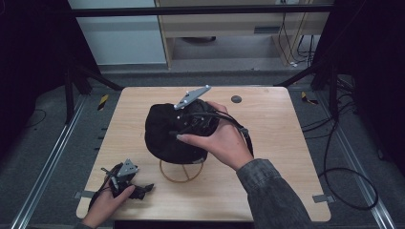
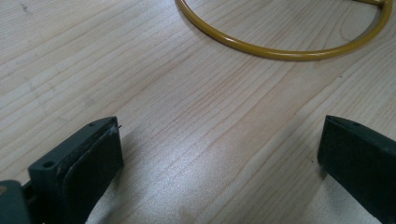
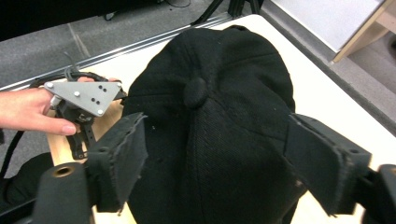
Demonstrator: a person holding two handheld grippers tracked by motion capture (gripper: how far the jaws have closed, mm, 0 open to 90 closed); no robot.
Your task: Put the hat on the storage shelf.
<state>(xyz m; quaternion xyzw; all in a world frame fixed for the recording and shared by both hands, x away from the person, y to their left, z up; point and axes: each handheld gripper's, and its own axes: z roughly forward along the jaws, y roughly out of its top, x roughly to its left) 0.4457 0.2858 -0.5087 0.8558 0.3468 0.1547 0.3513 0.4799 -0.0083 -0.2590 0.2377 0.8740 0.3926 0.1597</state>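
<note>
left tongs (image 1: 138, 191): parked low on the pale wooden table (image 2: 196, 140), jaws wide, empty, keeping clear | yellow wire ring stand (image 2: 280, 49): just ahead, propping the cap | right tongs (image 3: 215, 154): jaws spread astride black fabric baseball cap (image 3: 205, 93), pads off it, likely seating it

Wood table (image 1: 267, 143) w/ yellow ring stand (image 1: 180, 174).

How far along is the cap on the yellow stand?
Looks done: the black cap sits on the yellow wire stand. In hand: the right gripper hangs over its crown, jaws apart. Left: pulling clear. The left gripper rests open on the table.
</note>
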